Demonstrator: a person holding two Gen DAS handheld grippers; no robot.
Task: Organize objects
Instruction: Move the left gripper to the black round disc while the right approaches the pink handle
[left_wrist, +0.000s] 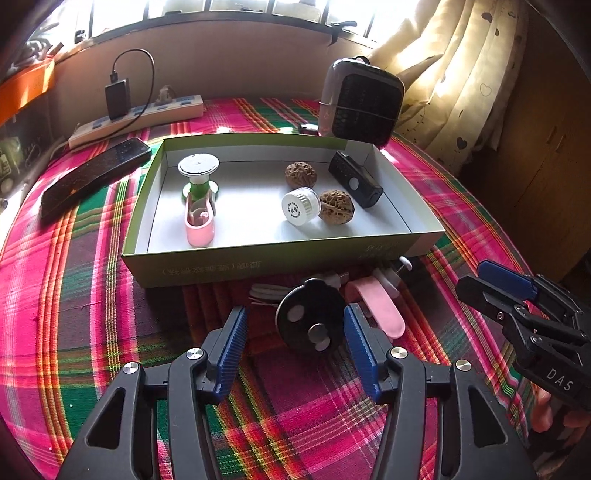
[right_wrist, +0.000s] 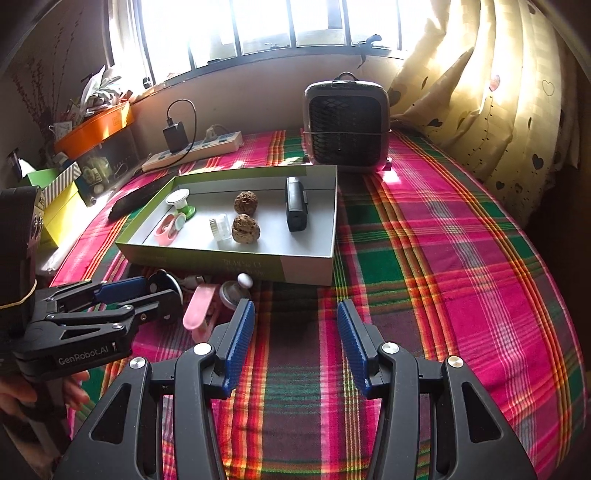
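Black disc (left_wrist: 310, 319) sits between the left gripper's (left_wrist: 294, 341) spread fingers, green box (left_wrist: 258, 258) wall just ahead; right gripper (right_wrist: 295, 341), fingers apart, faces bare plaid cloth (right_wrist: 424, 295).

A woven plaid cloth (right_wrist: 424, 258) carries a matt cardboard box (left_wrist: 229, 264) holding two rough, wrinkled walnuts (left_wrist: 301, 176) and a glossy pink plastic clip (left_wrist: 199, 229).

plaid tablecloth (right_wrist: 443, 258), small grey fan heater (right_wrist: 347, 127) at back, white power strip (left_wrist: 140, 118) with black charger (left_wrist: 116, 98) plugged in, heart-print curtain (right_wrist: 498, 92) – right side, orange tray (right_wrist: 96, 127) of clutter – left sill
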